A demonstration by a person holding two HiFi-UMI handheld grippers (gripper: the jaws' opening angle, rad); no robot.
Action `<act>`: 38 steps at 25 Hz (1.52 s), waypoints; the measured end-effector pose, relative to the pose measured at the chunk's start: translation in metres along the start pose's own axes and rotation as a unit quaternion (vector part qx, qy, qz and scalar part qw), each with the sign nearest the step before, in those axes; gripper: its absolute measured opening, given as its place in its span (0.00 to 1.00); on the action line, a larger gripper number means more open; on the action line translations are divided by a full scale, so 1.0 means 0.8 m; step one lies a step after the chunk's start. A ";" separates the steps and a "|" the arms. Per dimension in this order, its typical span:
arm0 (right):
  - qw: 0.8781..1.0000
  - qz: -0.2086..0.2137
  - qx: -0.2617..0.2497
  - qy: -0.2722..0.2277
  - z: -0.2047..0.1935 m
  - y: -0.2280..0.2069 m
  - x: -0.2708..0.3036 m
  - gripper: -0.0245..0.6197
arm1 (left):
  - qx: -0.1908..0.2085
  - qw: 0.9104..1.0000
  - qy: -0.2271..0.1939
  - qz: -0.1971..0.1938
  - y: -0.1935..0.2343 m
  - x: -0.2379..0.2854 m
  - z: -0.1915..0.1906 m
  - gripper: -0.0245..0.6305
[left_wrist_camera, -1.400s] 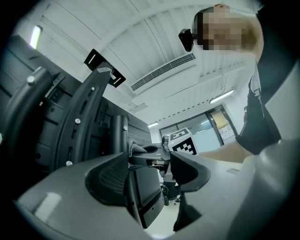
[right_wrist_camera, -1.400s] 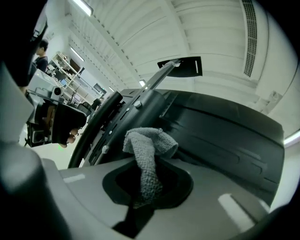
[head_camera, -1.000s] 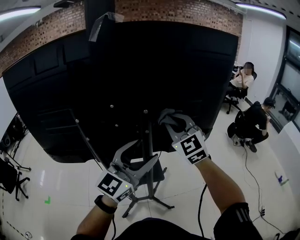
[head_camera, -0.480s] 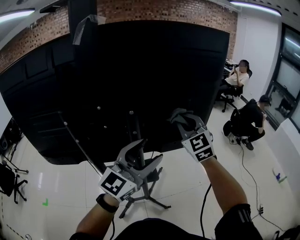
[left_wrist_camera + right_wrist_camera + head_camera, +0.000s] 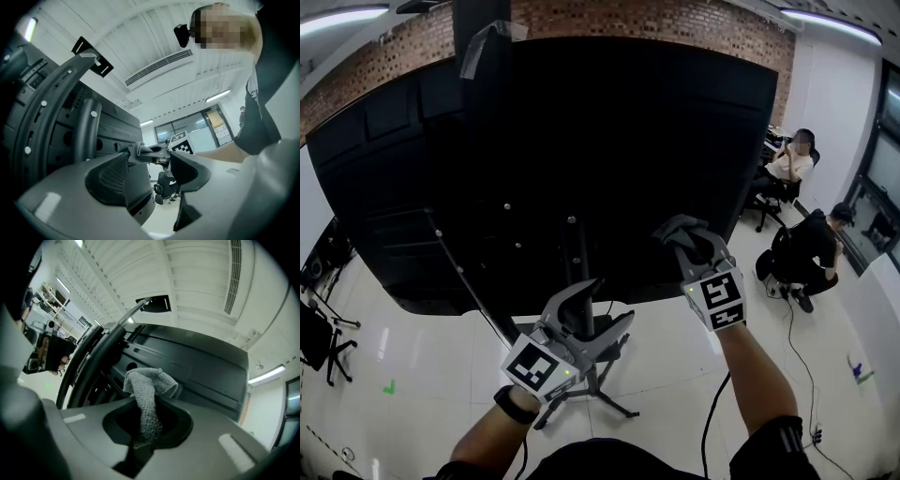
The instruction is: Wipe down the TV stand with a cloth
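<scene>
The TV (image 5: 581,141) shows its black back, carried on a black stand with a pole (image 5: 572,253) and splayed feet (image 5: 614,405). My right gripper (image 5: 682,239) is shut on a grey cloth (image 5: 679,227), which sits against the lower back of the TV, right of the pole. In the right gripper view the cloth (image 5: 147,394) bunches up out of the right gripper (image 5: 147,430) in front of the TV back (image 5: 201,366). My left gripper (image 5: 602,307) is open and holds nothing, just right of the pole; in its own view the left gripper (image 5: 150,166) frames the cloth (image 5: 137,150).
Two people are at the right, one seated (image 5: 787,169) and one crouching (image 5: 811,248). A cable (image 5: 797,347) runs over the white floor. An office chair (image 5: 319,347) stands at the left. The curved stand bracket (image 5: 89,362) lies close on the right gripper's left.
My right gripper with the cloth has moved rightward along the lower back of the TV. The left gripper has drifted slightly right and stays open.
</scene>
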State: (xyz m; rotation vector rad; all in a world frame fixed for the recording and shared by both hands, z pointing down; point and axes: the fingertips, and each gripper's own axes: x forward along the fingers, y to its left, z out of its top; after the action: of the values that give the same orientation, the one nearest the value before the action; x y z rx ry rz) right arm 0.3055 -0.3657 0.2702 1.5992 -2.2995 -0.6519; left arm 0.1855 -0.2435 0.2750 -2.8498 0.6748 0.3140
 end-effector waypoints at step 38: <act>0.941 0.147 -0.278 -0.125 0.420 0.522 0.175 0.10 | 0.074 0.985 -0.016 0.154 0.228 -0.434 0.108 0.50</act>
State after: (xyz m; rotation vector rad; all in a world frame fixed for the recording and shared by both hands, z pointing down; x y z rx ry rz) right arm -0.2381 -0.3042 0.1843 0.9369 -2.1700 -1.3371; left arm -0.2152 -0.2378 0.2529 -2.5924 1.0870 0.3377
